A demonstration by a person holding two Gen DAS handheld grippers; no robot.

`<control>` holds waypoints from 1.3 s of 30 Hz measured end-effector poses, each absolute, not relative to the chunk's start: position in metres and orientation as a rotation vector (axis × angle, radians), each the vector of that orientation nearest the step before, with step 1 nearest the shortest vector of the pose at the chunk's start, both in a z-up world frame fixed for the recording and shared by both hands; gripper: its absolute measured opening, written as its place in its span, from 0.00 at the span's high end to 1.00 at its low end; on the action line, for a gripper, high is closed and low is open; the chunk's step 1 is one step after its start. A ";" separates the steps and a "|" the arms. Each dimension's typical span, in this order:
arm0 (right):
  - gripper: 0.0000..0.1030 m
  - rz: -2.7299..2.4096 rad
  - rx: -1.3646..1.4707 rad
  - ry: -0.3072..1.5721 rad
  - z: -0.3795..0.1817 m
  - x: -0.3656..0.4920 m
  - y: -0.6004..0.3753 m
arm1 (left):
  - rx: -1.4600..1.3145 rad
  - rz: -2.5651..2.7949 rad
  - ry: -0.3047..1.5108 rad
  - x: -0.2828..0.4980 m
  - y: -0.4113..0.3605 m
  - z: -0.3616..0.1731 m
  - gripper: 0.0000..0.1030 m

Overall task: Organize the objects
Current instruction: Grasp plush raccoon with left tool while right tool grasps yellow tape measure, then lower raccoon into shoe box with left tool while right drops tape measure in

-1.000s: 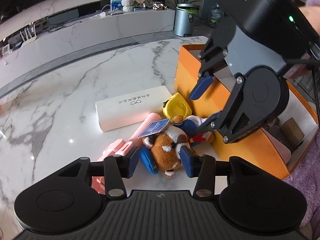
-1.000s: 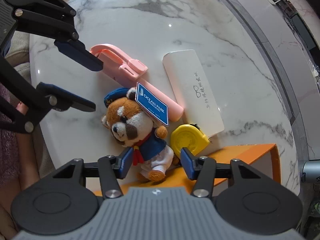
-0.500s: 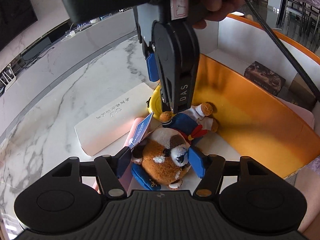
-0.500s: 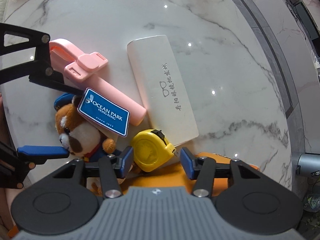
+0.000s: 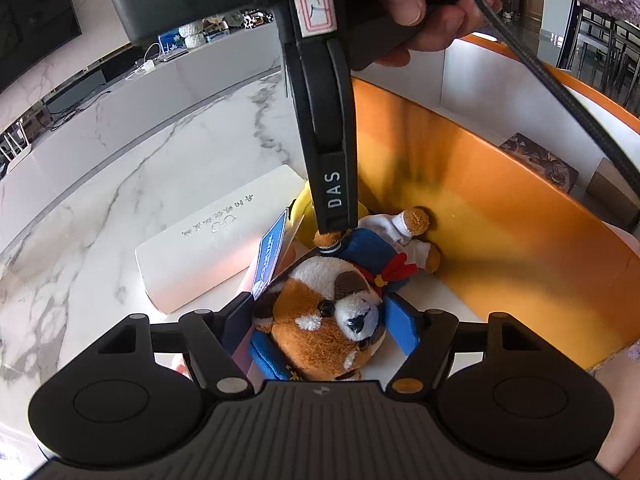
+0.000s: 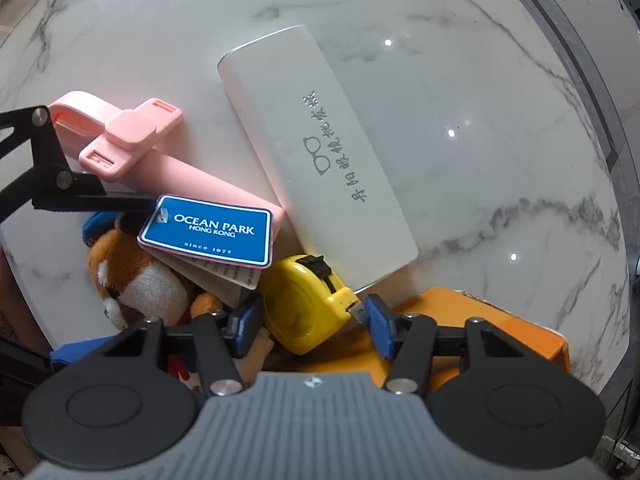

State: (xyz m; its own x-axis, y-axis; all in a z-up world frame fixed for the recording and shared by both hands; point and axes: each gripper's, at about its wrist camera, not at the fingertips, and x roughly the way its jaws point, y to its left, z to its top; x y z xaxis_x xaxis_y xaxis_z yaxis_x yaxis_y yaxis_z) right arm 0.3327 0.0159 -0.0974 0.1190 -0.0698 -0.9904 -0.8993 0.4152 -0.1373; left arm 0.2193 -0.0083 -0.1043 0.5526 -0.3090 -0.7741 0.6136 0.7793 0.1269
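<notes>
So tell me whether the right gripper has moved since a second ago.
Yes. The right gripper has shifted off the plush toy, toward the white case, and now straddles the yellow tape measure.

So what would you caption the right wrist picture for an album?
Open right hand-held gripper straddling a yellow tape measure beside a plush toy on marble.

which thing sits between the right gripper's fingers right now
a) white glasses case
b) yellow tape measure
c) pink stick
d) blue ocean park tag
b, the right gripper is open with the yellow tape measure lying between its blue pads, while the other items lie further out on the table.
</notes>
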 end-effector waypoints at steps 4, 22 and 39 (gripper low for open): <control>0.72 0.805 -0.910 1.313 -0.080 0.323 0.015 | 0.393 -0.554 0.850 0.219 -0.007 -0.103 0.26; 0.79 0.846 -0.744 1.056 0.011 0.254 -0.015 | 0.099 -0.334 0.915 0.169 0.046 -0.046 0.38; 0.79 0.656 -0.588 1.061 0.048 0.207 -0.171 | 0.010 -0.431 0.758 0.163 -0.023 0.046 0.38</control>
State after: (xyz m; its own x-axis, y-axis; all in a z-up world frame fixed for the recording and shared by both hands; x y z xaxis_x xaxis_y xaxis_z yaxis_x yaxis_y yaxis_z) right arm 0.2066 -0.1706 0.0481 0.3378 0.2019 -0.9193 -0.7327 0.6695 -0.1222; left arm 0.1627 -0.0232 0.0461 0.6435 -0.3746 -0.6675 0.3820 0.9129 -0.1440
